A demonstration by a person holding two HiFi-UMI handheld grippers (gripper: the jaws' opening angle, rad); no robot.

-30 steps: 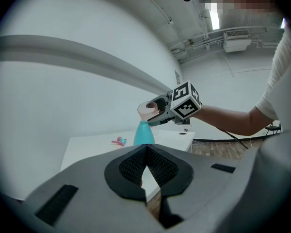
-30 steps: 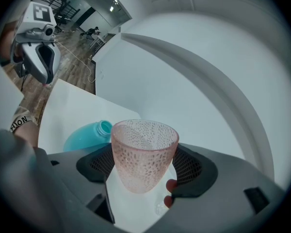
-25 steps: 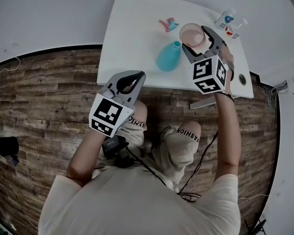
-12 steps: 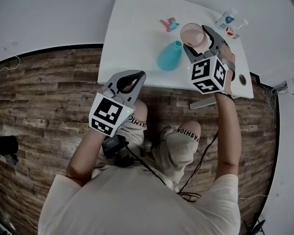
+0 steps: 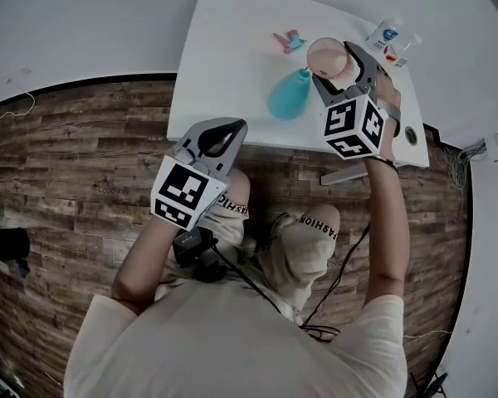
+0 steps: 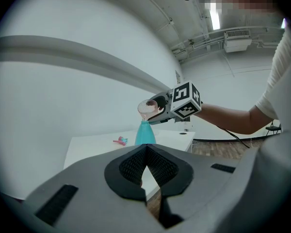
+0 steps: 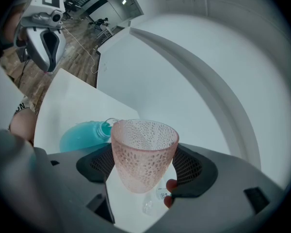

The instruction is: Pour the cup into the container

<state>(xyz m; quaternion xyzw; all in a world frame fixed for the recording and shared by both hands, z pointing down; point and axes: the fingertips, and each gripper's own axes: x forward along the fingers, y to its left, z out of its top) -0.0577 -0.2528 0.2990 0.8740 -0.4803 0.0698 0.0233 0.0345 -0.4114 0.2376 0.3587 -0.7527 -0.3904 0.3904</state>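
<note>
The right gripper has its 2 jaws spread about as wide as the pink dimpled cup and closed on it, 1 black pad pressing each side of the cup's wall below the rim. In the left gripper view the cup is tipped on its side, its mouth turned away from the gripper's marker cube, and it hangs directly over the neck of the teal container. Whether rim and neck touch cannot be told.

The container stands on the white table, toward the near edge and right of the middle. A small pink and teal item lies beyond it, and 2 small bottles sit at the far right corner.

The left gripper hangs off the table's near edge, above the person's lap, its jaws pressed together with nothing between them.
</note>
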